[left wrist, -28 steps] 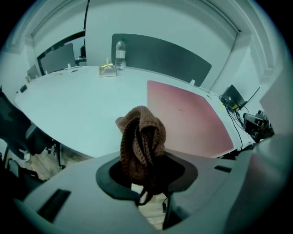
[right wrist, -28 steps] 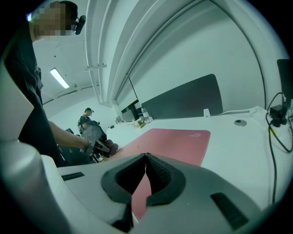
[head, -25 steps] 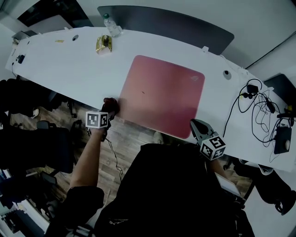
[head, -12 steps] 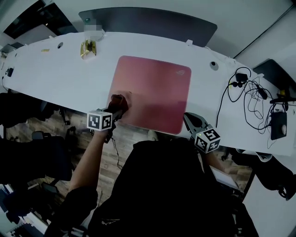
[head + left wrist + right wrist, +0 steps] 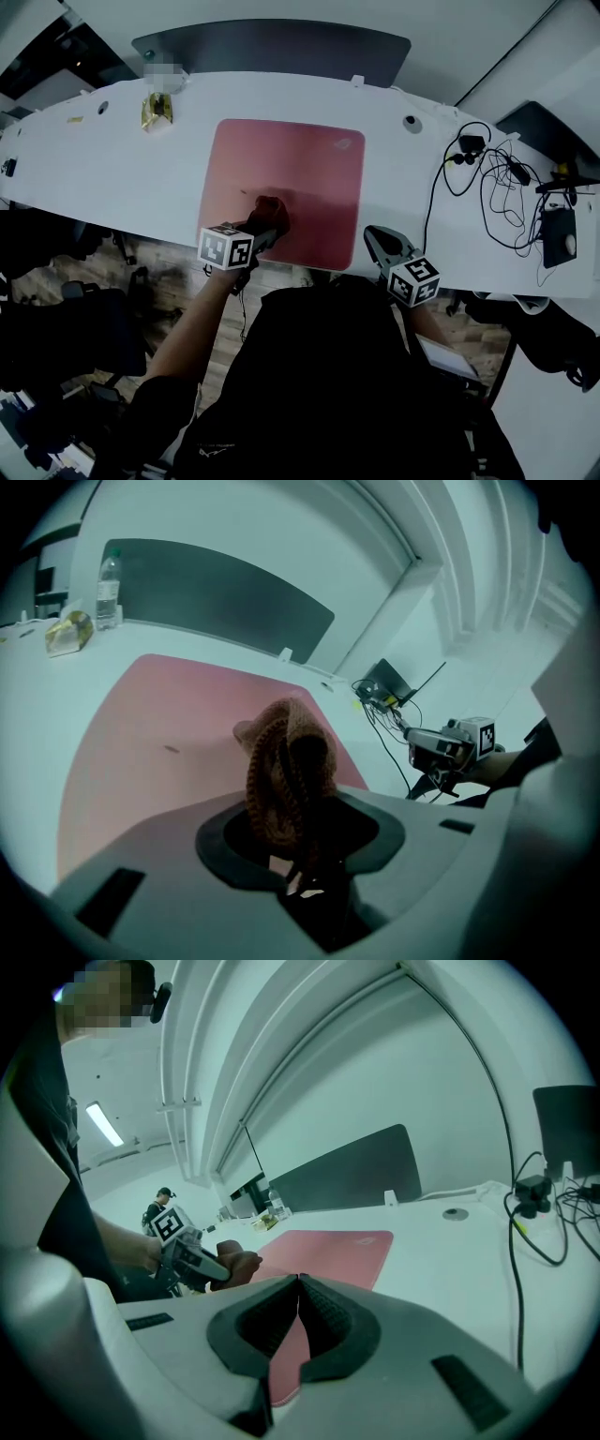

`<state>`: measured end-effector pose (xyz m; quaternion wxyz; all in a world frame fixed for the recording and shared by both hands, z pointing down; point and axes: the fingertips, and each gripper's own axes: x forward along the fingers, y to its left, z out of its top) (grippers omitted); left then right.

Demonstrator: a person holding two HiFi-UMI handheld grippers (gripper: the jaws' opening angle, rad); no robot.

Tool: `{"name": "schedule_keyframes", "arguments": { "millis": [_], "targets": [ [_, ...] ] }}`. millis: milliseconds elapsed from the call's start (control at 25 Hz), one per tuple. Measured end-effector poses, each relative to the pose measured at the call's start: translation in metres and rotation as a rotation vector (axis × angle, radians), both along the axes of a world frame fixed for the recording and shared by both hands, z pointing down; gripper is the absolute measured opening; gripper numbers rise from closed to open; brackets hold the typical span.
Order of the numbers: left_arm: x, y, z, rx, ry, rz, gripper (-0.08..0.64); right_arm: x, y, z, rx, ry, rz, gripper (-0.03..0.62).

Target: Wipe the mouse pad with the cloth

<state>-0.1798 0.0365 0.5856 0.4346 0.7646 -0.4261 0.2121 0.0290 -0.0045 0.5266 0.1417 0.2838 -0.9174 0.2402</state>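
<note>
A large pink mouse pad lies on the white desk. My left gripper is shut on a bunched brown knitted cloth, which rests on the pad's near part, left of its middle. In the left gripper view the cloth stands up between the jaws over the pad. My right gripper hangs at the desk's near edge, just right of the pad's near right corner, jaws closed together with nothing in them. The right gripper view shows the pad and the left gripper with the cloth.
A small gold-wrapped object and a water bottle stand at the desk's far left. Tangled black cables and a black device lie at the right. A dark divider panel runs behind the desk.
My left gripper has carried the cloth rightwards from the pad's near left edge onto its surface. The head camera has shifted, so the whole desk sits further left in view.
</note>
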Motion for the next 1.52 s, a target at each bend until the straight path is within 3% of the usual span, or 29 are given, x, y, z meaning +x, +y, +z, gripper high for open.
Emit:
{"name": "schedule_keyframes", "arguments": {
  "millis": [120,560,840,1120,1520],
  "targets": [
    [0.036,-0.004,0.008,0.011,0.048,0.061,0.138,0.006,-0.003,0.001,-0.005,-0.004,-0.002,0.026],
    [0.149,-0.012,0.012,-0.074,0.069,0.212,0.138,0.038,-0.018,0.002,-0.016,-0.036,0.003,0.026],
    [0.196,-0.021,0.030,-0.122,0.030,0.300,0.138,0.057,-0.025,0.005,-0.032,-0.065,0.004,0.026],
    [0.202,-0.027,0.051,-0.180,-0.066,0.312,0.138,0.066,-0.033,0.010,-0.044,-0.087,-0.007,0.026],
    [0.192,-0.024,0.059,-0.221,-0.063,0.226,0.140,0.070,-0.035,0.015,-0.068,-0.114,-0.034,0.026]
  ]
}}
